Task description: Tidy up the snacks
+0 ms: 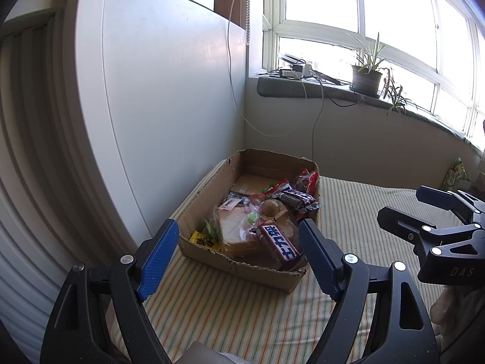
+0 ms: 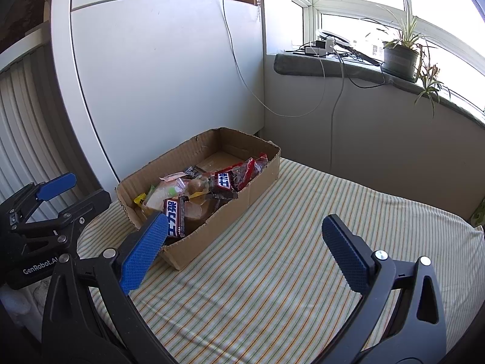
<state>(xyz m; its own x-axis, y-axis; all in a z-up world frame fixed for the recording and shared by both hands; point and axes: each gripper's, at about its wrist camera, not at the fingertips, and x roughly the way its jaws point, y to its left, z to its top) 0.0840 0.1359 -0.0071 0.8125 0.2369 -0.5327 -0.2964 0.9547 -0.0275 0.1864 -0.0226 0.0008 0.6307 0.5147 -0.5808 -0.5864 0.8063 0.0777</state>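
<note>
An open cardboard box (image 1: 242, 268) (image 2: 260, 182) stands on a striped cloth surface (image 1: 257, 312) (image 2: 272, 273), against a white panel. It holds several wrapped snacks: dark chocolate bars (image 1: 279, 242) (image 2: 174, 217), a bagged sandwich (image 1: 235, 233), red packets (image 1: 307, 179) (image 2: 247, 171). My left gripper (image 1: 239, 236) is open and empty, just before the box's near end. My right gripper (image 2: 242, 230) is open and empty, above the cloth to the right of the box. Each gripper shows in the other's view: the right one (image 1: 400, 209), the left one (image 2: 80, 188).
A white panel (image 1: 166, 91) stands behind the box. A windowsill with a potted plant (image 1: 366, 75) (image 2: 400, 54), chargers and hanging cables (image 1: 315, 121) runs along the back wall. A green packet (image 1: 456, 174) lies at the far right of the cloth.
</note>
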